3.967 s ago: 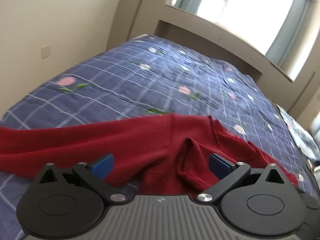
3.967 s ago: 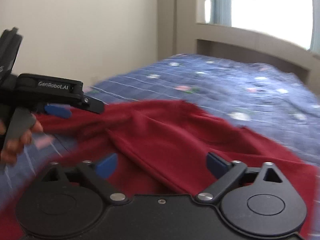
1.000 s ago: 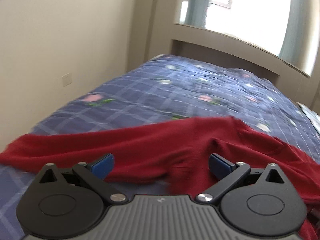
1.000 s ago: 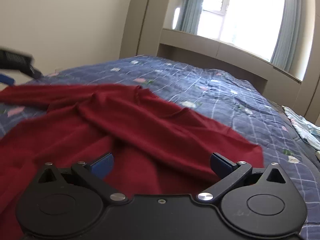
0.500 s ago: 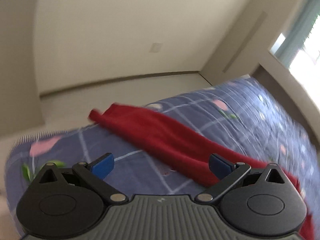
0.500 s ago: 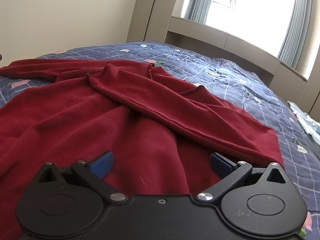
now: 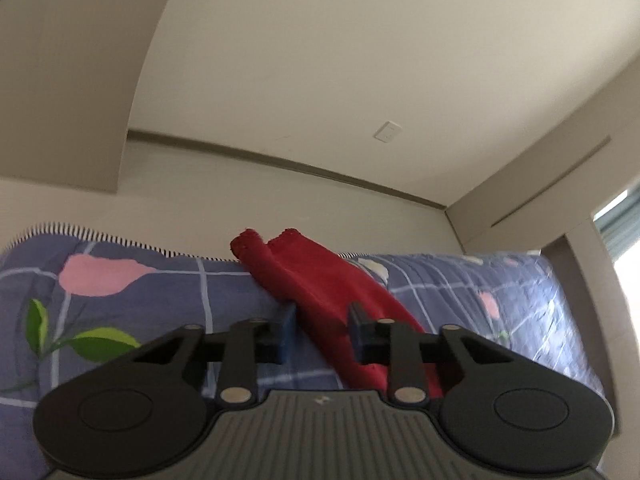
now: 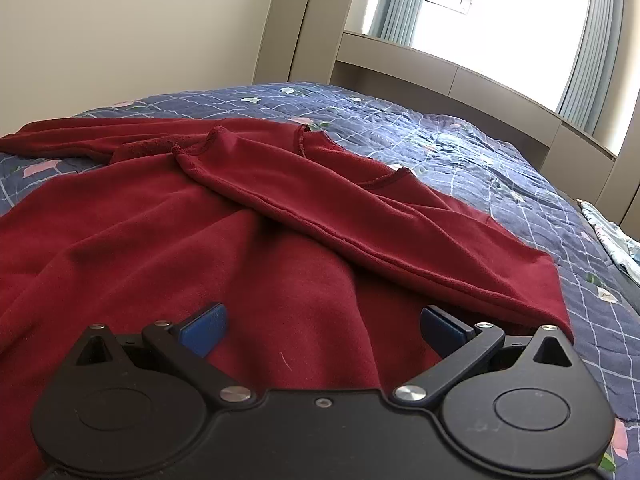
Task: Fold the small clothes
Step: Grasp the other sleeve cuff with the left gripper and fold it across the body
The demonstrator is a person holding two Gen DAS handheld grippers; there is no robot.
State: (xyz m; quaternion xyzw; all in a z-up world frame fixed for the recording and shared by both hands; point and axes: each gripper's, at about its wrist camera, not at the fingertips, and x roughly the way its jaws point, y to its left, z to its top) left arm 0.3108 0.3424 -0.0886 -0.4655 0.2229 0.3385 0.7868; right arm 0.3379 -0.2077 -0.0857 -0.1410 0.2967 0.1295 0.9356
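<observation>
Bare quilt open left of the sleeve, wall beyond the bed edge, folded sleeve ridge crossing ahead of the right gripper, bare quilt beyond, headboard ledge closing the far end

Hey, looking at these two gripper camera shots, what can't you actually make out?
- Left wrist view: whether the left hand-held gripper pinches the red sleeve; its pads stand close either side.
- Right wrist view: the red garment hem, hidden behind the open right hand-held gripper.
</observation>
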